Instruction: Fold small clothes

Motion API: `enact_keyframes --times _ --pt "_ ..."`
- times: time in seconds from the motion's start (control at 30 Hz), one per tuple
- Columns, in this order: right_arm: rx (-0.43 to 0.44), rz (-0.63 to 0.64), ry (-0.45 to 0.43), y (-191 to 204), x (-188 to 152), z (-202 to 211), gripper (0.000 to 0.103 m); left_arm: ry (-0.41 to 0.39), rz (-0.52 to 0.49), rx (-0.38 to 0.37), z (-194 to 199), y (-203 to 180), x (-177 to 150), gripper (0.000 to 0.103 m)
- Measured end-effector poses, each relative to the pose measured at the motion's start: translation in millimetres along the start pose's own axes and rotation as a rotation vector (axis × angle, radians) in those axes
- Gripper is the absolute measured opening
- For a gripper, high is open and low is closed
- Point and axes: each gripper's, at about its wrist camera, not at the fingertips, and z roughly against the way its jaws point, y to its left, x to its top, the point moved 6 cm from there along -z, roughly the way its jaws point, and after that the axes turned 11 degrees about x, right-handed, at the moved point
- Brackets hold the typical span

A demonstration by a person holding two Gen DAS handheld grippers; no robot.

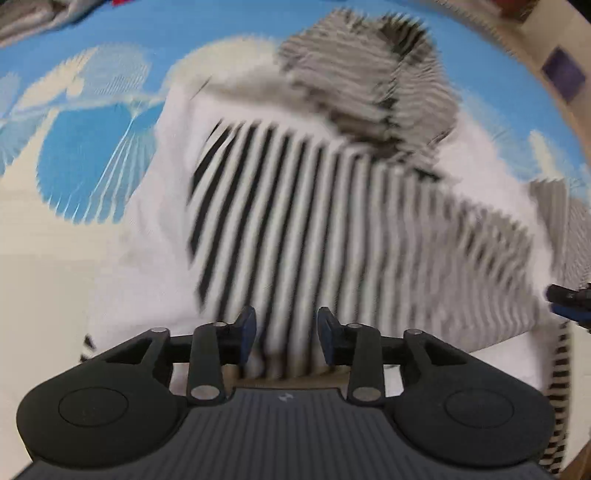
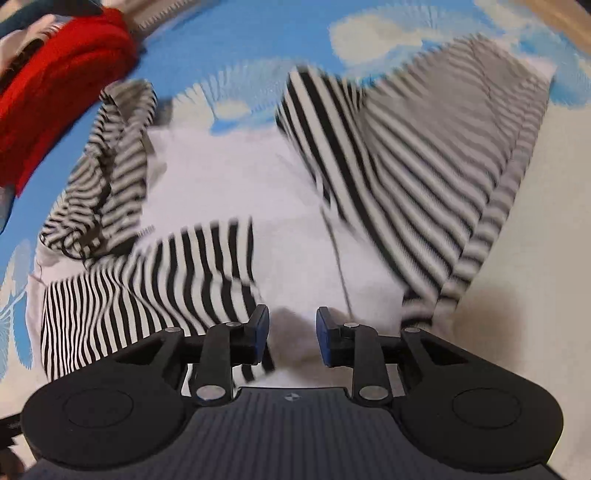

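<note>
A small white garment with black-and-white striped sleeves and hood (image 1: 295, 206) lies on a blue and cream patterned sheet (image 1: 85, 162). My left gripper (image 1: 286, 334) is open just above its striped part, holding nothing. In the right wrist view the same garment (image 2: 236, 184) spreads out with a striped sleeve (image 2: 177, 280) at left and a striped panel (image 2: 424, 177) at right. My right gripper (image 2: 291, 334) is open over the white body, empty. The right gripper's tip (image 1: 569, 302) shows at the left view's right edge. Both views are motion-blurred.
A red garment (image 2: 59, 85) lies in a pile at the far left of the right wrist view. Grey cloth (image 1: 33, 18) sits at the top left of the left view. The sheet's edge and a tiled floor (image 1: 561, 74) show at the upper right.
</note>
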Motion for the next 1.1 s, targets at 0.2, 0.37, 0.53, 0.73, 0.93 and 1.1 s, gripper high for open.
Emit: enact_keyframes --times 0.2,0.37,0.53,0.73,0.93,1.1 --pt "0.007 0.053 -0.122 -0.4 18.7 25.2 0.029 -0.073 -0.055 -0.039 29.1 -38.5 3.9 0.053" --pt "-0.024 0.016 -0.189 -24.3 38.5 38.3 0.029 -0.093 -0.117 -0.028 32.8 -60.0 -2.4 0.053" --pt "-0.081 -0.043 -0.295 -72.9 66.9 59.8 0.029 -0.09 -0.12 -0.061 35.3 -75.5 -3.3 0.053" --pt "-0.182 -0.259 -0.422 -153.9 89.6 78.9 0.029 -0.082 -0.103 -0.072 32.8 -80.1 -0.3 0.054" --pt "-0.159 -0.441 -0.48 -204.5 95.7 69.6 0.029 -0.073 -0.092 -0.076 30.0 -80.3 3.3 0.054" --pt "-0.127 -0.502 -0.417 -210.1 92.0 38.1 0.029 -0.068 -0.088 -0.07 27.0 -77.0 4.5 0.054"
